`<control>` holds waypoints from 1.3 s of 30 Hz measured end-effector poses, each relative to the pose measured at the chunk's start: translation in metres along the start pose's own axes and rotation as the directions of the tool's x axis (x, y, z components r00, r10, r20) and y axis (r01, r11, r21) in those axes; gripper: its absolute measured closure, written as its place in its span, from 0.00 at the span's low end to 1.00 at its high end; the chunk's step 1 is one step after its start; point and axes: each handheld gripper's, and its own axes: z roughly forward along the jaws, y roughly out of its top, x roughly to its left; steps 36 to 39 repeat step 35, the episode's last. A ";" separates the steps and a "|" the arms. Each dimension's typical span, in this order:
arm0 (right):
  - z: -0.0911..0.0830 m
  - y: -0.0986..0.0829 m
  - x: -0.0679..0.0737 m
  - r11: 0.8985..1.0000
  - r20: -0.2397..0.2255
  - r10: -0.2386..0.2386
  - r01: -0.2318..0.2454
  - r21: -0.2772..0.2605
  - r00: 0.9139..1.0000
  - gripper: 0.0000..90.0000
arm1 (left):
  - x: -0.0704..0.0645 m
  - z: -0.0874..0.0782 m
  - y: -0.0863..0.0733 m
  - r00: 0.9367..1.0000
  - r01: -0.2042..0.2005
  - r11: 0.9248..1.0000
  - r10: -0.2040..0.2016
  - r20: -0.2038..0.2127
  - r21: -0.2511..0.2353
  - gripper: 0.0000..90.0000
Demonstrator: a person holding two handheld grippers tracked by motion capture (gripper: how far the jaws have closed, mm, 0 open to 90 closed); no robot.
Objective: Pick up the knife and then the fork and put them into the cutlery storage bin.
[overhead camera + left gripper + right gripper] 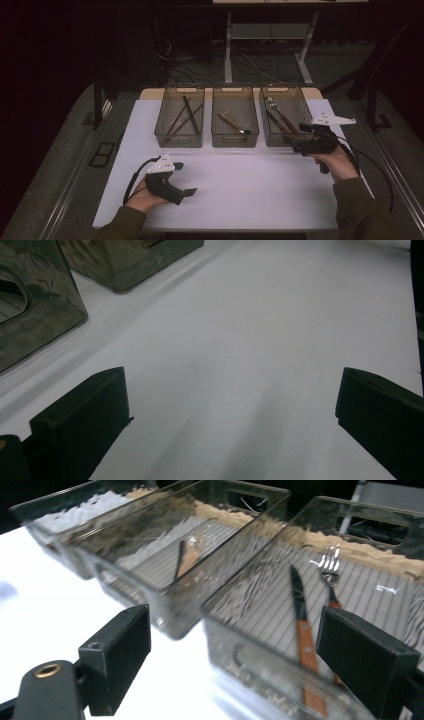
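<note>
Two hand-held tools over a white surface that carries three smoked-plastic bins in a row along its far edge.

Left tool: held low at the near left of the surface, well apart from the bins, jaws pointing right. In the left gripper view its jaws stand wide apart with bare white surface between them and nothing gripped; the near corners of two bins show at the upper left of that view.

Right tool: held at the right, just at the near wall of the right bin, with its grey plate above it. In the right gripper view its jaws are spread and empty, framing the near end of the right bin.

Right bin contents: a knife with an orange-brown handle and dark blade, and beside it a fork with a similar handle, tines toward the far wall. In the high view both lie lengthwise, the fork nearer the bin's far left.

Middle bin: holds a few utensils lying diagonally; their kind cannot be told.

Left bin: holds several long dark sticks, crossed.
</note>
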 end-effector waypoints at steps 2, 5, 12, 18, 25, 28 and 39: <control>-0.004 -0.007 0.005 1.000 -0.014 -0.006 0.006 0.006 1.000 0.16 | 0.000 0.000 0.000 1.000 0.000 1.000 0.000 -0.002 0.001 0.00; -0.008 -0.015 0.012 1.000 -0.025 -0.010 0.010 -0.003 1.000 0.16 | -0.002 0.000 0.000 1.000 0.000 1.000 0.000 -0.003 0.001 0.00; -0.015 -0.036 0.023 1.000 -0.035 -0.021 0.022 0.007 0.999 0.16 | -0.003 -0.002 -0.001 1.000 0.000 1.000 0.000 -0.005 -0.002 0.00; -0.020 -0.061 0.029 1.000 -0.032 -0.015 0.016 0.021 0.999 0.16 | -0.003 -0.002 0.000 1.000 -0.002 1.000 0.002 -0.004 -0.004 0.00; -0.027 -0.083 0.038 0.999 -0.047 -0.009 0.011 0.051 0.999 0.16 | -0.004 -0.002 0.000 1.000 -0.002 1.000 0.002 -0.009 0.002 0.00; -0.028 -0.090 0.043 0.999 -0.060 -0.003 0.006 0.052 0.998 0.16 | -0.003 -0.001 -0.001 1.000 -0.002 1.000 0.002 -0.010 0.003 0.00; -0.026 -0.096 0.050 0.996 -0.076 -0.013 0.020 0.085 0.997 0.16 | -0.004 -0.001 0.000 1.000 -0.002 1.000 0.002 -0.009 0.003 0.00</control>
